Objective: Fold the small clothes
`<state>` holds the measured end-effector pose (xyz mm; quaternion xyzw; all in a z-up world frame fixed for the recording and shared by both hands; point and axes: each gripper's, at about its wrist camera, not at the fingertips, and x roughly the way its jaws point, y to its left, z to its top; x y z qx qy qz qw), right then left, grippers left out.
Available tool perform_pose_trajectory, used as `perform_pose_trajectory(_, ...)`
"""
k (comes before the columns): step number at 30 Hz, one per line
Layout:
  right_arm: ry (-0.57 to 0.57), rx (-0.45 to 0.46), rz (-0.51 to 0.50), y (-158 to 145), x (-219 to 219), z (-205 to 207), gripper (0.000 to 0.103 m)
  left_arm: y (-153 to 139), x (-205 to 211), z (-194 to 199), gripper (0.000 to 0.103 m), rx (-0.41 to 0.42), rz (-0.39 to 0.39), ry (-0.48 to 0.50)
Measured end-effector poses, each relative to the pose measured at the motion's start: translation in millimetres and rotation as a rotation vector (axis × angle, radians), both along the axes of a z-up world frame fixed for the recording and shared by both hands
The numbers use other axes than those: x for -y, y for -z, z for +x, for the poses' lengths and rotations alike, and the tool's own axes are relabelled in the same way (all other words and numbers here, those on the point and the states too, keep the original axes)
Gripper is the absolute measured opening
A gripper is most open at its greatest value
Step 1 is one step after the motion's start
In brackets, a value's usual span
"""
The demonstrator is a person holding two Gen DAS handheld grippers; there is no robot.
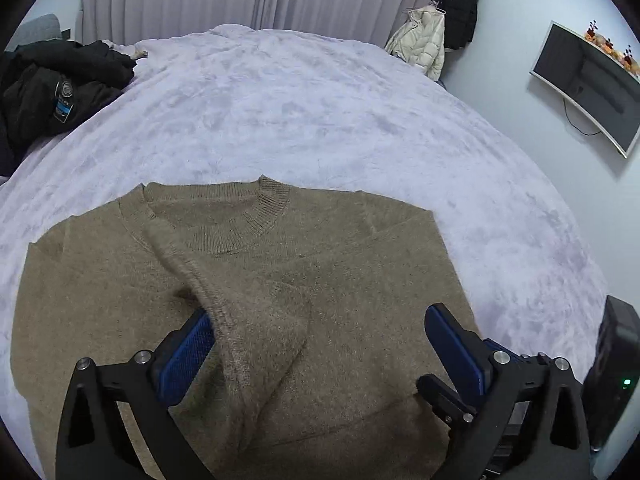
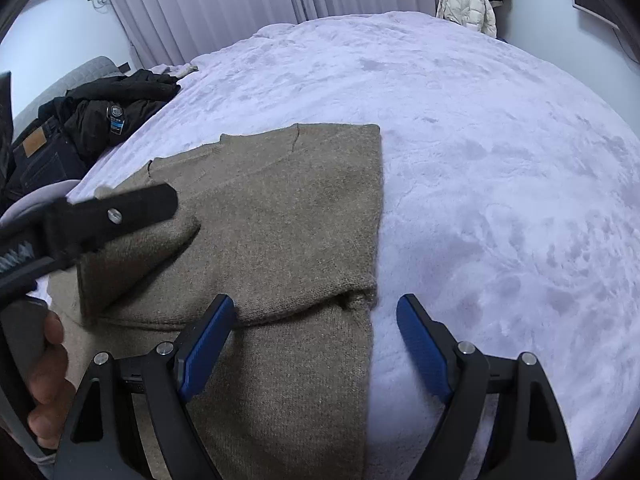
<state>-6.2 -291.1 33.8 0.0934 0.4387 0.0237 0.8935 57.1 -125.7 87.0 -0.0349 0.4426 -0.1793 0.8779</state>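
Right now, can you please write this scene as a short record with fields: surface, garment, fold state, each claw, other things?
surface: bed with pale lilac blanket
garment: brown knit sweater, lying flat, collar away from the cameras
fold state: both sleeves laid across the body
left claw: open over the folded sleeve, gripping nothing
right claw: open over the sweater's right edge, gripping nothing
other things: dark clothes pile, white jacket hanging on wall
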Motion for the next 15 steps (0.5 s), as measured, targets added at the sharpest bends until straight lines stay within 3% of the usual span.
perform_pose_trajectory(3, -0.01, 0.005, -0.01, -1.6, -4.7, -2.3, 0.086, -17.1, -34.3, -15.3, 0.102, 0.039, -0.024, -0.017)
perform_pose_trajectory(7, -0.065, 0.055, 0.012, -17.8, -15.2, -9.2, 0.086, -26.9, -111.0, -22.2, 0.102, 0.091, -0.126, -0.127)
perform_pose_trajectory(9, -0.106, 0.072, 0.006, -26.4, -31.2, -5.0, 0.086, -18.1, -140.6, -15.1, 0.102, 0.104, -0.072, -0.248)
perform_pose_trajectory(12, -0.172, 0.075, -0.009, -36.8, -69.1, 9.1, 0.086, 5.4, -179.4, -5.6, 0.102, 0.049, -0.054, -0.369)
perform_pose_trajectory(15, -0.242, 0.057, -0.054, -38.8, -121.4, 29.9, 0.086, 27.6, -212.8, -3.1, 0.102, -0.018, -0.119, -0.461)
